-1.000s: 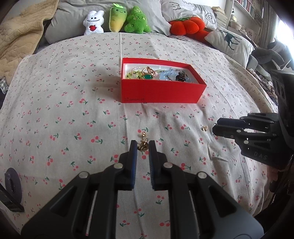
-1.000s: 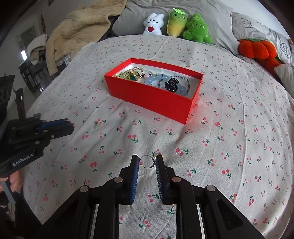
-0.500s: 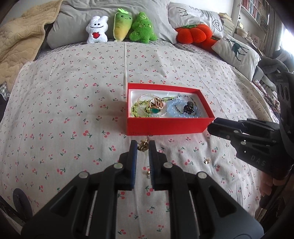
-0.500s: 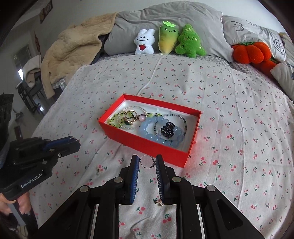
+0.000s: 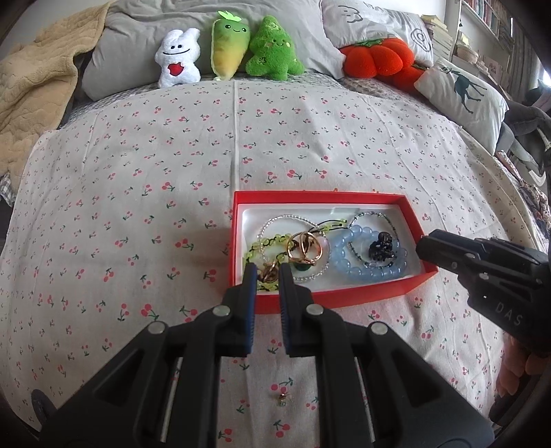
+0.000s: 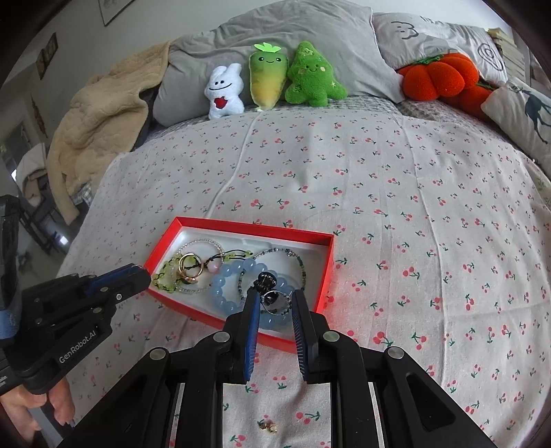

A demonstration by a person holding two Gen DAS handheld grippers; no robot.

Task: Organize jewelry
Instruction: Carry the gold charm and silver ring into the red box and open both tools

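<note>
Left gripper [image 5: 268, 273] clamped on gold earring [image 5: 268, 272], right gripper [image 6: 275, 299] on ring [image 6: 274, 300]; both now over red box [image 5: 330, 299].

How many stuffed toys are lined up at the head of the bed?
4: white bunny, carrot and green tree side by side against the grey pillow; orange pumpkin apart, far right. More may be hidden.

Far beyond the claw's tips, a white plush bunny [image 5: 177, 59], a green-yellow plush radish [image 5: 229, 48] and a green plush tree [image 5: 273, 51] lean in a row against a grey pillow [image 5: 137, 31], with an orange plush pumpkin [image 5: 377, 57] up to the right and a beige blanket [image 5: 32, 86] to the left.
</note>
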